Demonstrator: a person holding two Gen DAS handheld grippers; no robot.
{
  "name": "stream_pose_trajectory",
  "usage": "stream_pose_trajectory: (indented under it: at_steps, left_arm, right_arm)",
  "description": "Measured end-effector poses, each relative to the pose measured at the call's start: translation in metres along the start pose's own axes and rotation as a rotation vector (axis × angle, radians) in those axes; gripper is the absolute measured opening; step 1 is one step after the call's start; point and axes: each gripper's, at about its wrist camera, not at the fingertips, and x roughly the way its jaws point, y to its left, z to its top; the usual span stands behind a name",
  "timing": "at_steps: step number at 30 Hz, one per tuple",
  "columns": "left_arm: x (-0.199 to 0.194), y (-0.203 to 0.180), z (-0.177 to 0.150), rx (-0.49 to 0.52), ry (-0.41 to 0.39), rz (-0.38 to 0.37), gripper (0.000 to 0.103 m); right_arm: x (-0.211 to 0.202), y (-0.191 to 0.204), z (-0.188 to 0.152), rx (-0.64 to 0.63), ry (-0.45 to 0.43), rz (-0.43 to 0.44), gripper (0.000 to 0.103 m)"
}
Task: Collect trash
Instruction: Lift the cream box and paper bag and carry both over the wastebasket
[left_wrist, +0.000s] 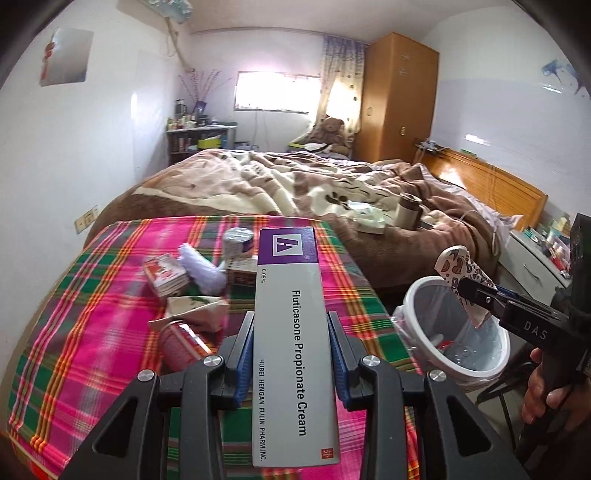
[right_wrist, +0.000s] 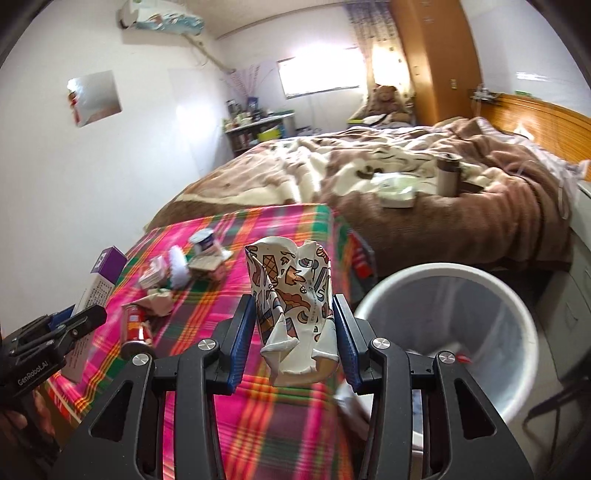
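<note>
Both grippers are loaded and the step in hand looks like carrying 2 pieces of trash from the bench to the bin. The left gripper (left_wrist: 291, 354) has its jaws closed nearly all the way on a long Fluticasone Propionate Cream carton (left_wrist: 290, 291), gripped across its narrow width near the lower half, so most of the box sticks out ahead over the plaid cloth (left_wrist: 92, 295) that covers the bench. The right gripper (right_wrist: 293, 332) holds a crushed paper cup (right_wrist: 291, 295) printed with ice-cream cones, its jaws partly closed and pressing on the crumpled sides; in the left wrist view that cup hangs above the near rim of the white wastebasket (left_wrist: 458, 332), which stands just beside the bench and is lined with a clear bag. To do this well, the right gripper should bring the cup fully over the basket mouth before letting go, since a release at the rim could bounce it onto the floor. The carton needs more travel: its long free end should be tipped down into the opening so it slides in rather than bridging the rim. The 2 grippers should go in turn to avoid a clash over the basket. Something red and white already lies inside, though what it is cannot be told. A red can (right_wrist: 135, 325), tissue and small packets remain on the cloth.
</note>
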Motion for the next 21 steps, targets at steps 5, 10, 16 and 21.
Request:
stream_pose_trajectory:
  at_steps: [5,10,16,21]
  left_arm:
    - [0.006,-0.028,0.004,0.031,0.0,-0.052,0.036]
    - [0.016,-0.059,0.011,0.075,-0.002,-0.113,0.036]
    - [0.036,-0.097,0.012,0.124,0.035,-0.196,0.036]
    - [0.054,-0.122,0.011,0.147,0.068,-0.239,0.036]
  right_arm:
    - [-0.01,-0.022,0.0,0.024,-0.023,-0.07,0.043]
    - [-0.015,-0.041,-0.002,0.048,-0.026,-0.116,0.043]
    - [-0.018,-0.068,-0.006,0.087,-0.013,-0.18,0.043]
    - [-0.019,-0.086,-0.01,0.114,0.005,-0.216,0.043]
